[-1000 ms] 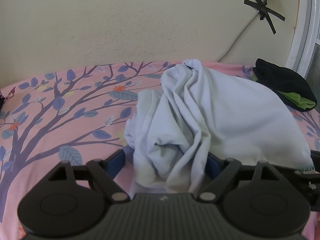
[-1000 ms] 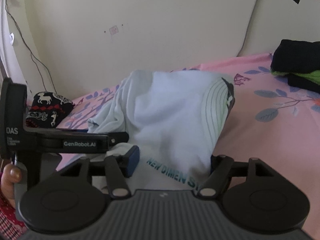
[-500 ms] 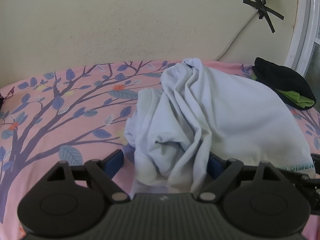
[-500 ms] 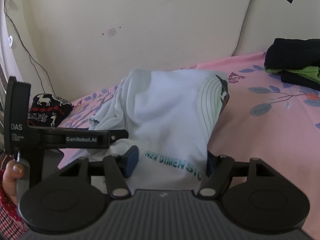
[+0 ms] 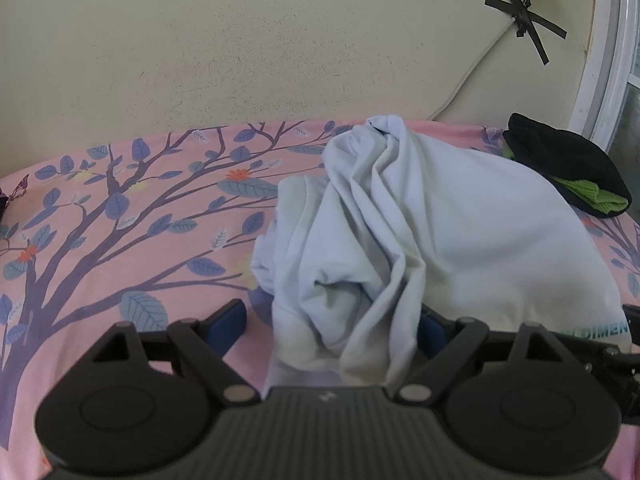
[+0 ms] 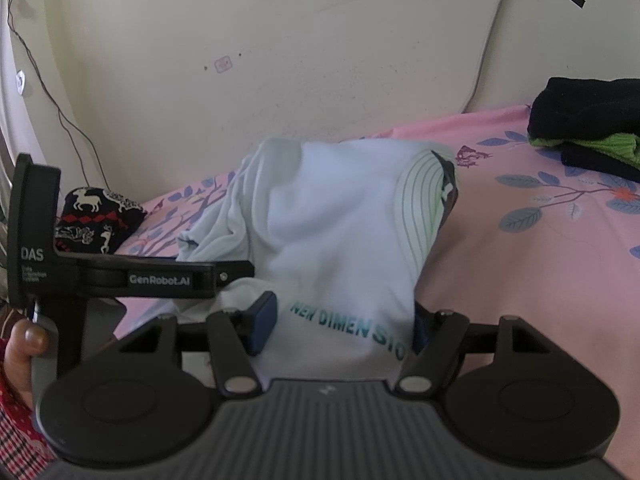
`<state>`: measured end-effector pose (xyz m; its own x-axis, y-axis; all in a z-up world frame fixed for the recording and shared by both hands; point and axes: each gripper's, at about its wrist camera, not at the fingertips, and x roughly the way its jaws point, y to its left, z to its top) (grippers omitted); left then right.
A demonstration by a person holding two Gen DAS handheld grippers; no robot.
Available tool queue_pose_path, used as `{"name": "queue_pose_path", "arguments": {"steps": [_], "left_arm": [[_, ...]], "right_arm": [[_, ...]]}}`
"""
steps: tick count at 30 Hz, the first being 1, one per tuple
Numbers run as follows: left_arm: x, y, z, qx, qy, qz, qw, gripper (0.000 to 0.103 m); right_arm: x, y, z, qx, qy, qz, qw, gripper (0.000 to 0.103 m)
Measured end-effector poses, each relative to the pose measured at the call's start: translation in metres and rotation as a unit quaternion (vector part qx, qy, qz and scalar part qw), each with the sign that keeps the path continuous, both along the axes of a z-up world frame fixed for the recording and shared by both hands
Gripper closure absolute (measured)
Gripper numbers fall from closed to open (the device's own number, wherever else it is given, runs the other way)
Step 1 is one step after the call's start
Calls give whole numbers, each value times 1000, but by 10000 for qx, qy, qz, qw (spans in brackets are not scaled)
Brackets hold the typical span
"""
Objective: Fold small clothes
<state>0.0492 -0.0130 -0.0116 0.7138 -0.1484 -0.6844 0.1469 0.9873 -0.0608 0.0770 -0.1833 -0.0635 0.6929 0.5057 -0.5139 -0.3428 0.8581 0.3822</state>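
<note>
The white T-shirt lies bunched in a loose mound near the middle of the bed, its near hem at the front edge and its far end close to the wall side. The printed lettering on the hem faces the right wrist camera. The left gripper stands with its jaws spread wide, and hem folds hang between the blue pads without visible pressure on them. The right gripper also has its jaws apart around the lettered hem; the left pad stands just clear of the cloth, while the right pad is hidden behind it, so no clamp is evident. Judged from this, the garment is not yet spread flat and folding proper has not begun. The next move calls for closing on two separate hem points, then lifting and drawing them apart to flatten the shirt. The pink bedsheet, printed with a blue-leafed tree, covers the bed. A black and green garment sits at the far right corner, and a dark reindeer-pattern garment lies at the left side. A taped cable runs down the cream wall.
</note>
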Motion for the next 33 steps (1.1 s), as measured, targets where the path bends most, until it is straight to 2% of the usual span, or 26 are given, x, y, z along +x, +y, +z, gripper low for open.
{"name": "queue_pose_path", "arguments": {"steps": [33], "left_arm": [[-1,1,-1,54,48,-161,9998,7]], "right_arm": [[0,0,0,45,-1,64,10000,35]]}}
